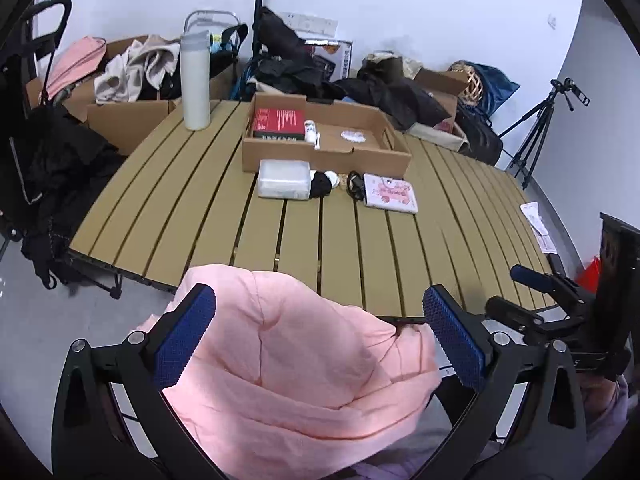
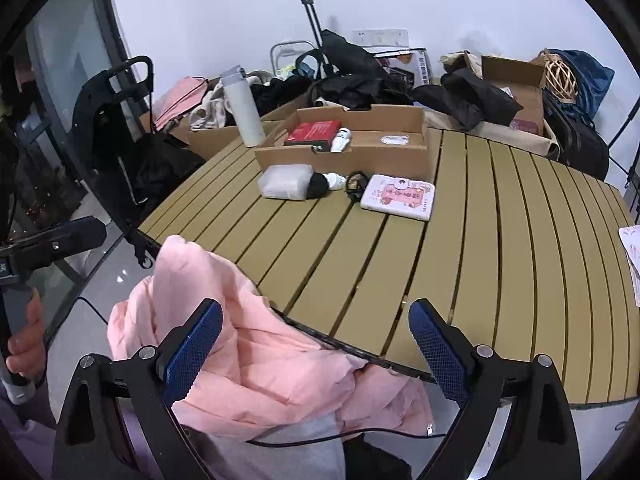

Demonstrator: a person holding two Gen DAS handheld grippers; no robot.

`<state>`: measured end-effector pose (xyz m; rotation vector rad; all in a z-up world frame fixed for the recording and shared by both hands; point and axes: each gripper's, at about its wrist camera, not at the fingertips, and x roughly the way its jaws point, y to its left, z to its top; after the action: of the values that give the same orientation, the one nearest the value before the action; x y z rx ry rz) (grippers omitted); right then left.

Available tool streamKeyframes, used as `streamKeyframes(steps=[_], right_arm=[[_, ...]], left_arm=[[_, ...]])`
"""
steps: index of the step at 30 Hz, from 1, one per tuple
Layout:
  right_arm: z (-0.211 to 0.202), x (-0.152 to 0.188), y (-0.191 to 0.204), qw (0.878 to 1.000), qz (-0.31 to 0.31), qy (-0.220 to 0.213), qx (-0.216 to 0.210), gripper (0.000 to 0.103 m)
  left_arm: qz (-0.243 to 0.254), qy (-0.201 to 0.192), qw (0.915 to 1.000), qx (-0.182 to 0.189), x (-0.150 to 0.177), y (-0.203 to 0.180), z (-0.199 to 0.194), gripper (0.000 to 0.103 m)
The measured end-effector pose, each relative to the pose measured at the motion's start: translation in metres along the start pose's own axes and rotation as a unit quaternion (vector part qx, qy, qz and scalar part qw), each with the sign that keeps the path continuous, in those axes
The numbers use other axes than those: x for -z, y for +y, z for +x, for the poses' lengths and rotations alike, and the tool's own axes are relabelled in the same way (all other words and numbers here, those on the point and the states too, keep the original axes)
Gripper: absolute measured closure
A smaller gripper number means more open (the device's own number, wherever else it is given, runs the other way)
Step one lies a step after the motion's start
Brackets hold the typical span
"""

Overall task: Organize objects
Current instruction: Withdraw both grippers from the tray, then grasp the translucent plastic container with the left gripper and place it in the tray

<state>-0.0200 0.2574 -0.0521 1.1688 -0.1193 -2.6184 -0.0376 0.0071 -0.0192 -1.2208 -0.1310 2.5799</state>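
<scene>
A shallow cardboard tray [image 1: 328, 156] [image 2: 348, 158] stands at the far side of the slatted table [image 1: 280, 236] [image 2: 460, 260]. It holds a red box [image 1: 279, 122] [image 2: 314, 133] and a small white bottle [image 1: 310, 131] [image 2: 341, 140]. In front of it lie a clear plastic box [image 1: 284, 179] [image 2: 285, 181], a black-and-white bundle [image 1: 322, 182] [image 2: 322, 184], a black cord [image 1: 355, 184] [image 2: 354, 184] and a pink-and-white case [image 1: 390, 194] [image 2: 398, 197]. A tall white flask [image 1: 195, 80] [image 2: 243, 108] stands at the left. My left gripper [image 1: 320, 336] and right gripper [image 2: 316, 350] are open above a pink jacket [image 1: 288, 356] [image 2: 240, 336] at the near edge.
Boxes of clothes [image 1: 132, 68], black bags [image 1: 380, 88], a trolley handle [image 2: 306, 0] and a wicker basket [image 2: 560, 76] crowd the wall behind the table. A tripod [image 1: 540, 128] stands at the right. Papers [image 2: 632, 256] lie on the table's right edge. A black cable [image 2: 340, 438] hangs below the jacket.
</scene>
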Motion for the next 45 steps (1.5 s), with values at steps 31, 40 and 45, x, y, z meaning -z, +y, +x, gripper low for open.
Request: streamKeyframes(steps=[31,40,45], right_arm=[[0.281,-0.135,0.017,0.988,0.086,0.068,-0.108,0.073],[0.15,-0.1,0.01,0.991,0.07,0.022,-0.112,0.073],[0.084,-0.058,-0.011,0.991,0.091,0.007,-0.094,0.073]], left_arm=[[-0.059,0.051,0.9936,0.082,-0.103,0.102,0.223,0.076],[-0.06,0.011,0.9919,0.112,-0.061,0.027,0.126,0.076],[-0.011,0.007,0.9901,0.14,-0.043,-0.027,0.103,0.076]])
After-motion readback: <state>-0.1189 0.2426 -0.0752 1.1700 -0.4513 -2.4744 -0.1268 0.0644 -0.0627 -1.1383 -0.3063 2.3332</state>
